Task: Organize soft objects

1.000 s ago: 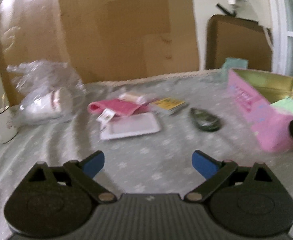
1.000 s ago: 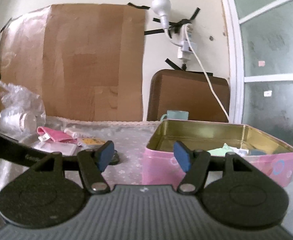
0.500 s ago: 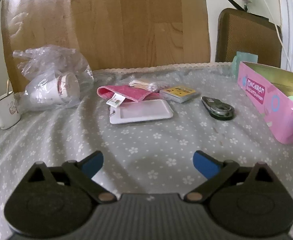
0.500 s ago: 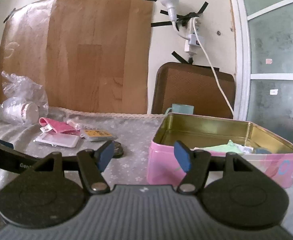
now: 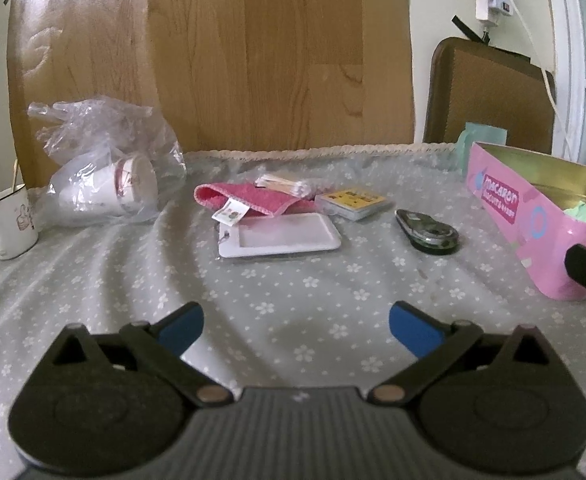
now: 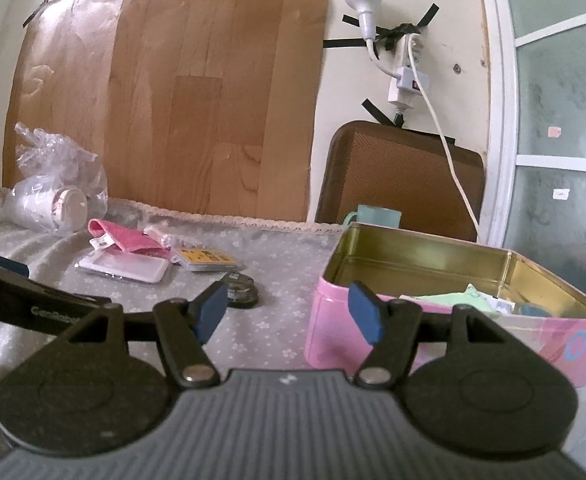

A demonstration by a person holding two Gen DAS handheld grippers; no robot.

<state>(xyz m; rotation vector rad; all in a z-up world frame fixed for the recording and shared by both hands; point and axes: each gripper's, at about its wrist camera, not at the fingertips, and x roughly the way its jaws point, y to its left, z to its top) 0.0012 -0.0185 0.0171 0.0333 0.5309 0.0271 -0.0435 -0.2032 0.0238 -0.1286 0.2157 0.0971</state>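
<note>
On the tablecloth (image 5: 293,288), the pink tin (image 6: 453,320) stands at right, cut off by the frame; green cloth (image 6: 449,298) lies partly hidden inside. Pink cloth (image 5: 249,198) lies mid-table under a small packet (image 5: 285,184). Left gripper (image 5: 295,326) and right gripper (image 6: 287,312) are spread wide, empty.

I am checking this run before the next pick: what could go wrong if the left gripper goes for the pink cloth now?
1. The pink cloth has a small clear packet on top and overlaps the white card holder; lifting it may drag or tip them.
2. The tablecloth is wrinkled; the open left gripper may pinch it too.
3. The right gripper hangs beside the pink tin; the two could collide at drop-off.
</note>
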